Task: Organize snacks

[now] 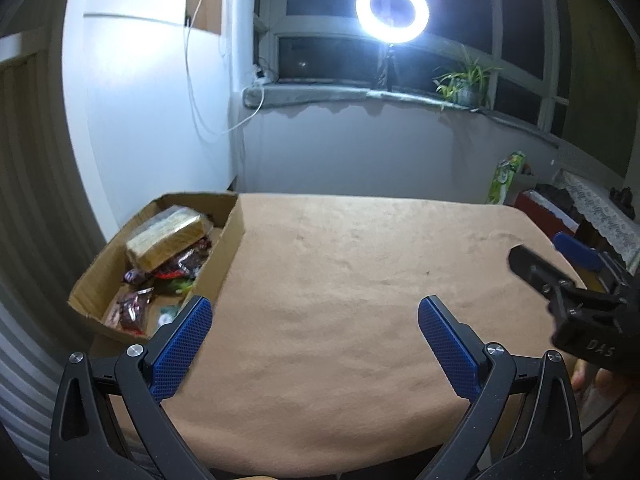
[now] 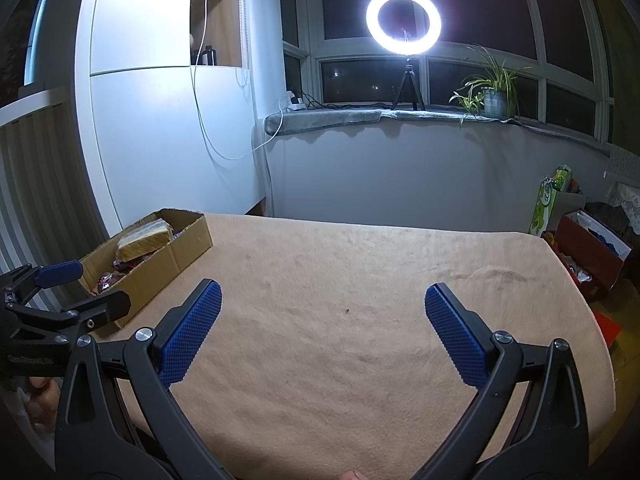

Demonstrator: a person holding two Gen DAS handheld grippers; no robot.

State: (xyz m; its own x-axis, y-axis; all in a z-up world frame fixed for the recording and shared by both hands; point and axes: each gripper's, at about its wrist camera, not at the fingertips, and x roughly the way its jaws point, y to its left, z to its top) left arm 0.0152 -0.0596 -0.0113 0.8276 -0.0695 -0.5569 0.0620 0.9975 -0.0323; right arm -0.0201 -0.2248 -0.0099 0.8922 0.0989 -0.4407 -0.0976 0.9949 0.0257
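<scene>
A cardboard box point(image 1: 230, 240) point(image 2: 188, 246) stands at the table's far left corner. Inside lie a yellow wrapped cake pack point(image 1: 168, 238) point(image 2: 142, 242), dark red snack packets point(image 1: 184, 262) and a small packet point(image 1: 134, 310) near the front. My left gripper point(image 1: 316, 312) hovers open over the tan cloth, its left pad beside the box's near end, nothing between the fingers. My right gripper point(image 2: 322, 300) is open too, above the middle of the table, holding nothing. Each gripper shows at the edge of the other's view, the right gripper point(image 1: 560, 276) and the left gripper point(image 2: 80, 292).
The tan tablecloth point(image 1: 340, 280) point(image 2: 360, 300) covers the table. A ring light point(image 2: 403, 21) and a potted plant point(image 2: 496, 92) stand on the windowsill. A red box point(image 2: 592, 248) and a green bag point(image 2: 548, 204) sit on the floor at the right. A white cabinet point(image 2: 160, 128) stands behind the box.
</scene>
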